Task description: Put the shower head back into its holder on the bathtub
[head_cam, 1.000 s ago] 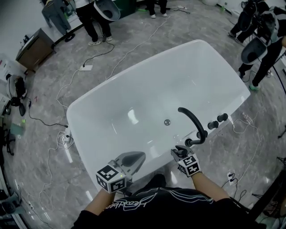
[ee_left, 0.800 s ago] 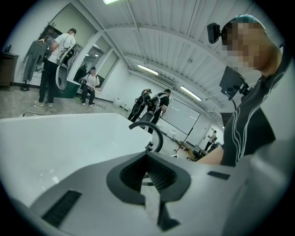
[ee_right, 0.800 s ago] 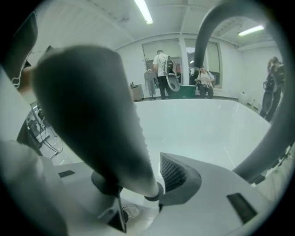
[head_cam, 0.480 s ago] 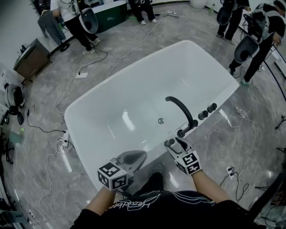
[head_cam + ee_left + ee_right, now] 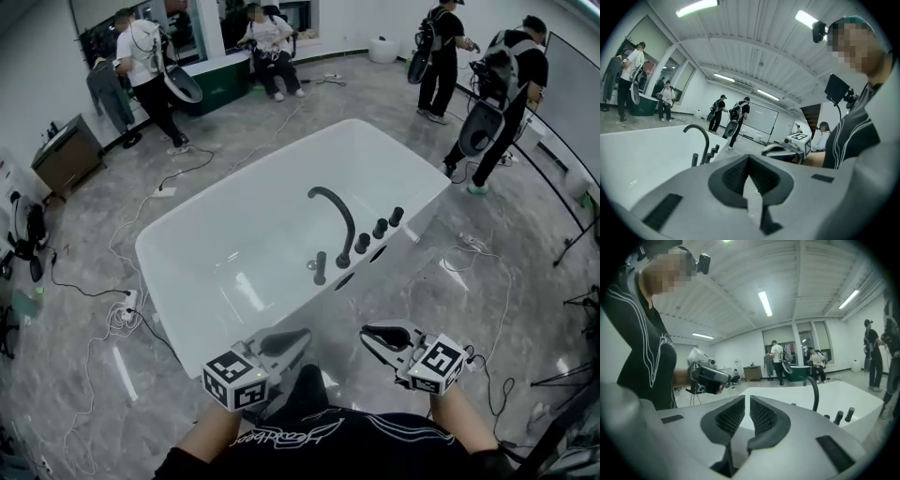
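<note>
The white bathtub (image 5: 197, 234) fills the middle of the head view. On its near rim stand a curved black faucet (image 5: 336, 208), a row of black knobs (image 5: 379, 229) and the short black shower head (image 5: 319, 267), upright in its holder. Both grippers hang in front of my body, well short of the tub and apart from the shower head. My left gripper (image 5: 300, 336) (image 5: 749, 157) is shut and empty. My right gripper (image 5: 367, 334) (image 5: 747, 399) has just been closing; a thin gap shows between its pads and nothing is in it.
Several people stand or sit around the room's far side. White and black cables (image 5: 141, 216) trail over the grey marble floor left of the tub, with a power strip (image 5: 127, 302). More cable lies on the right (image 5: 487, 281). A brown cabinet (image 5: 64, 155) stands at the far left.
Both grippers have drawn back from the tub's rim toward my body. The right gripper came away from the shower head, which stays upright at the rim. The head view has tilted up.
</note>
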The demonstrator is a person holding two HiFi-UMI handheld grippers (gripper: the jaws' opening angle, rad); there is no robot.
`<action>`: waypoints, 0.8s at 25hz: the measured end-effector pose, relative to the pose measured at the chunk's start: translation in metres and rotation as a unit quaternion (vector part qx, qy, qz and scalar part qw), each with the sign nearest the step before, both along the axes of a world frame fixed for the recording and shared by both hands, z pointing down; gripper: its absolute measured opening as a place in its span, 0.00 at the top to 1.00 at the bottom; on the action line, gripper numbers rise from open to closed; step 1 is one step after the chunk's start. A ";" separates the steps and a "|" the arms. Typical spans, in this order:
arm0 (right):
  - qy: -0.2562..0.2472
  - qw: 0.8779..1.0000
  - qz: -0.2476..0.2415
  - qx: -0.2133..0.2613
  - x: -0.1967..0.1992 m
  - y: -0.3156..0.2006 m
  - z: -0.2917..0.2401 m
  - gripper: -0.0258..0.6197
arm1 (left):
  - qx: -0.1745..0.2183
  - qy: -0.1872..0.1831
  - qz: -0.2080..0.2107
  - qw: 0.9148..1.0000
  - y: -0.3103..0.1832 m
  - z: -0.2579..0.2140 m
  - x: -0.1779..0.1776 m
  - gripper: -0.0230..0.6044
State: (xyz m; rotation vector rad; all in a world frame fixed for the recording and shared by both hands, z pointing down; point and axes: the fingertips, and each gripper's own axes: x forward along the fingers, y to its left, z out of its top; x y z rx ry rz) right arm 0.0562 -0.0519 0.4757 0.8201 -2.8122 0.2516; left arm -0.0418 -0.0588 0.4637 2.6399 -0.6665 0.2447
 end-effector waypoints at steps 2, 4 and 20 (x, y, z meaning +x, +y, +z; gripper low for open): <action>-0.009 1.000 -0.022 0.013 -0.007 0.041 -0.030 0.91 | 0.013 0.011 -0.001 1.000 0.032 -0.017 0.010 0.96; -0.027 0.999 -0.023 0.012 -0.009 0.073 -0.054 0.92 | 0.032 0.017 0.003 0.999 0.061 -0.035 0.021 0.96; -0.054 0.998 -0.006 0.019 -0.021 0.153 -0.085 0.94 | 0.082 -0.032 0.027 0.996 0.154 -0.073 0.043 0.96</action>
